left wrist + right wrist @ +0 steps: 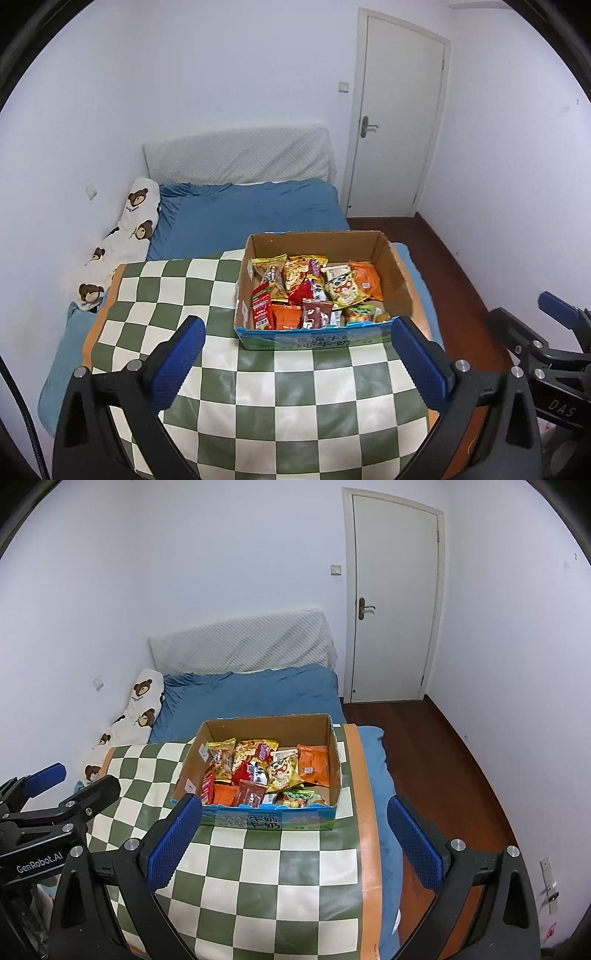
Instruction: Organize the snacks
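So the cardboard box (384, 280) sits on the green-and-white checkered mat (280, 398) spread over the bed (243, 218), toward the mat's far right part, and it's stuffed with snack packets (310, 291), red, orange and yellow ones all jumbled on top of each other. Nothing loose on the mat that I can spot. Left hand-held gripper (301, 362) hangs above the mat just short of the box with its jaws spread wide and nothing between the blue pads; right hand-held gripper (295, 842) is the same deal, released and empty, lined up on the box's near wall. My read: either the collecting is wrapped up with everything boxed, or the sorting hasn't started, honestly can't tell which. If more is coming, the next move means dipping one gripper over the near wall and pinching a single crinkly packet off the pile without dragging its neighbours along.
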Demonstrator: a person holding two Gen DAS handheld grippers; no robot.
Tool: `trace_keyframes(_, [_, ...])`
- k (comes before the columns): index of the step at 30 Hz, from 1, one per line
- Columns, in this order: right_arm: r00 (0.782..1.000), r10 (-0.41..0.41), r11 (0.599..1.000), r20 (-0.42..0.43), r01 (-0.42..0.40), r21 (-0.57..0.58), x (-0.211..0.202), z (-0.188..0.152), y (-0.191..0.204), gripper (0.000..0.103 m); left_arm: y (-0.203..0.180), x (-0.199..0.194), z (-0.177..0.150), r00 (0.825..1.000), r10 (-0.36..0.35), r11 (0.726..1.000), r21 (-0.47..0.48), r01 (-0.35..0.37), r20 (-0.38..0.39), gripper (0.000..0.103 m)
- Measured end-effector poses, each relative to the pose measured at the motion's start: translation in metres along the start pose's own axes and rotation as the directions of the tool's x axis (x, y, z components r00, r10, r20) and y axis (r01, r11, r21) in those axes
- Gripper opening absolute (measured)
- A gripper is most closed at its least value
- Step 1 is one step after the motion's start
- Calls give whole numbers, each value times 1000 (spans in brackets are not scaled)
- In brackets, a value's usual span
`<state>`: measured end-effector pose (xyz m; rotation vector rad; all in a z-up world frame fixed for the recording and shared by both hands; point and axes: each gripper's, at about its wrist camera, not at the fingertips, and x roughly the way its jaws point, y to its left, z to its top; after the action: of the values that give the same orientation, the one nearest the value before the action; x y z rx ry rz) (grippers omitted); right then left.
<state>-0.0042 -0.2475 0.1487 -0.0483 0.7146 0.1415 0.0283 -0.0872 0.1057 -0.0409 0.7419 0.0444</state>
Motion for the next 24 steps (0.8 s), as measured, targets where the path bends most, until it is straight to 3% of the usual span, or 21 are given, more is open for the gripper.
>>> trace_keyframes(13, [996, -73, 997, -53, 73, 14, 61, 3, -11, 102, 2, 73, 6, 994, 53, 999, -7, -54, -91, 103])
trace_keyframes(24, [992, -92, 995, -91, 94, 27, 102, 7, -11, 102, -3, 96, 6, 991, 70, 998, 10, -69, -115, 103])
